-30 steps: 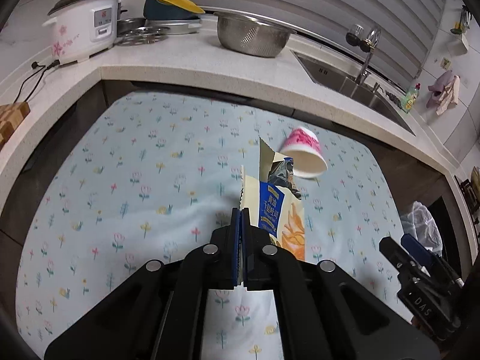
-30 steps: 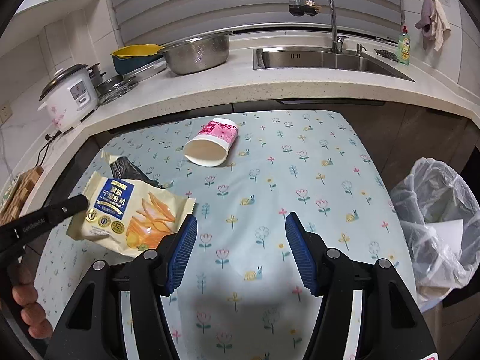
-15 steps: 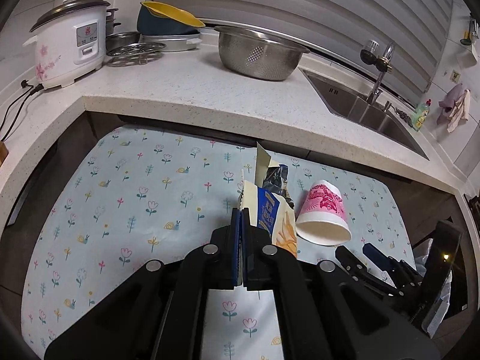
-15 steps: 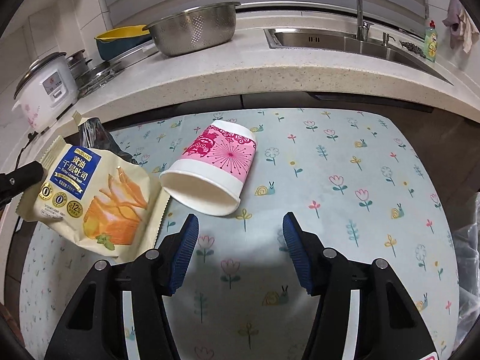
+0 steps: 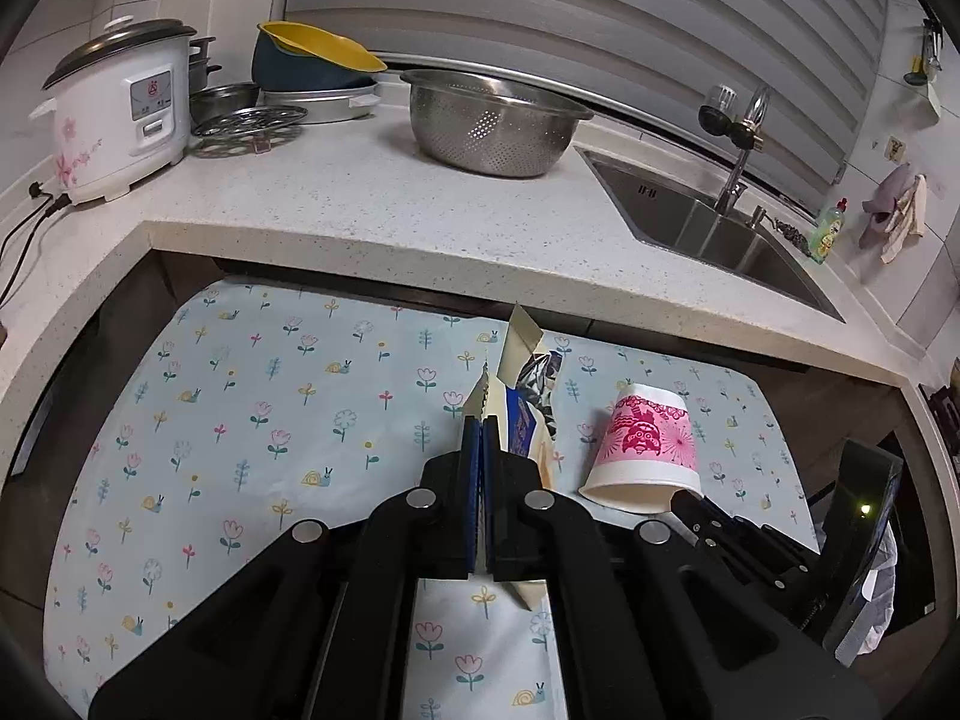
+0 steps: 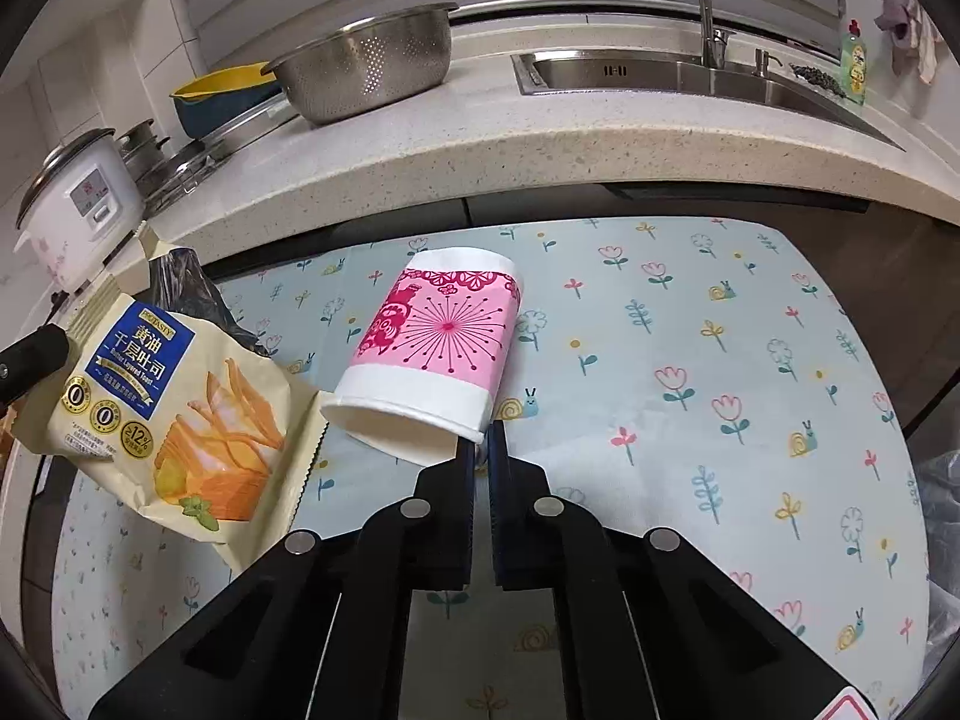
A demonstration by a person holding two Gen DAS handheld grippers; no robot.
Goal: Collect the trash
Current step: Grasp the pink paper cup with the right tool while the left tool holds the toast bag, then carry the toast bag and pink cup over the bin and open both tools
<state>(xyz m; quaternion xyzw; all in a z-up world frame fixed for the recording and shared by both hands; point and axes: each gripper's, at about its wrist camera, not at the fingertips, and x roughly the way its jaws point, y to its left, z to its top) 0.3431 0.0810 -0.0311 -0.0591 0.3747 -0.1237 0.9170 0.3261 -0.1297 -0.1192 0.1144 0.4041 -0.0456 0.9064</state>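
A pink-and-white paper cup (image 6: 438,342) lies on its side on the flowered tablecloth (image 6: 690,360), its mouth toward me. My right gripper (image 6: 480,441) has its jaws closing on the right edge of the cup's rim, and the pads pinch the wall. In the left wrist view the same cup (image 5: 648,444) lies at the right, with the right gripper (image 5: 690,501) at its mouth. My left gripper (image 5: 482,420) is shut on a cream toast wrapper (image 5: 519,348) held above the cloth. That wrapper (image 6: 174,408) hangs just left of the cup. A dark foil wrapper (image 6: 180,282) hangs behind it.
A stone counter (image 5: 372,210) curves round the table's far side, carrying a rice cooker (image 5: 114,114), a steel colander (image 5: 492,120) and a sink (image 5: 708,222). A plastic trash bag (image 6: 942,510) stands off the table's right edge.
The right gripper moved forward and down to the cup, then its wide jaws closed on the rim. The left gripper carried the toast wrapper closer to the cup.
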